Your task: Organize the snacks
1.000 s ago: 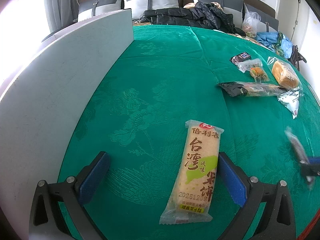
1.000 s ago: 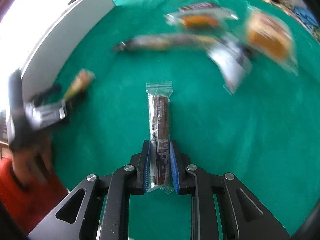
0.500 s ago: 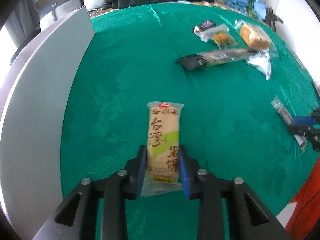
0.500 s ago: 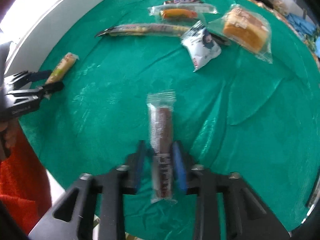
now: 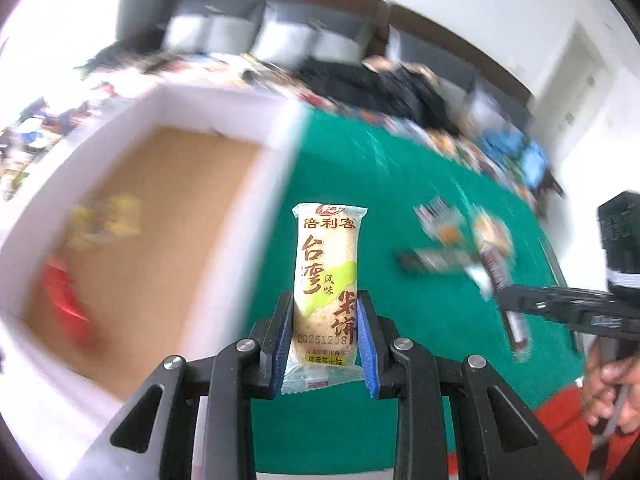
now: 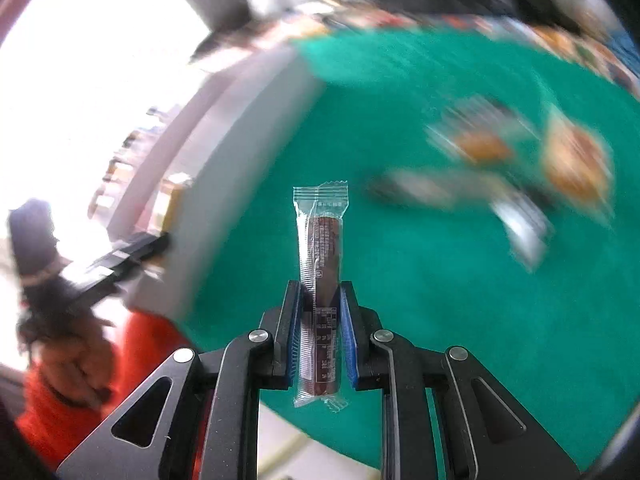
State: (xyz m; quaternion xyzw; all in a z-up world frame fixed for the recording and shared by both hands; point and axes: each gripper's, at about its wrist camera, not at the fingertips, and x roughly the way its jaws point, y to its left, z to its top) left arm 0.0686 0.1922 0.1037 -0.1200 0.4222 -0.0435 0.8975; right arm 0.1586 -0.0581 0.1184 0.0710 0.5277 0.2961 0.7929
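My left gripper (image 5: 325, 336) is shut on a rice cracker packet (image 5: 326, 276) with green and yellow print, held in the air over the green table edge beside the white box (image 5: 276, 176). The box has a brown floor with a yellow snack (image 5: 106, 222) and a red snack (image 5: 66, 308) inside. My right gripper (image 6: 320, 332) is shut on a dark brown snack stick in clear wrap (image 6: 320, 280), raised above the green table (image 6: 440, 300). The right gripper also shows in the left wrist view (image 5: 516, 308), holding the stick.
Several blurred snacks lie on the green cloth: a long dark packet (image 6: 416, 190), a round bun (image 6: 576, 168), a small cake (image 6: 480, 146) and a white sachet (image 6: 524, 230). The box's white wall (image 6: 240, 168) stands left. Dark coats lie behind (image 5: 384, 84).
Both grippers have lifted their snacks off the cloth and swung left toward the white box. The left wrist view now looks into the box's open top.
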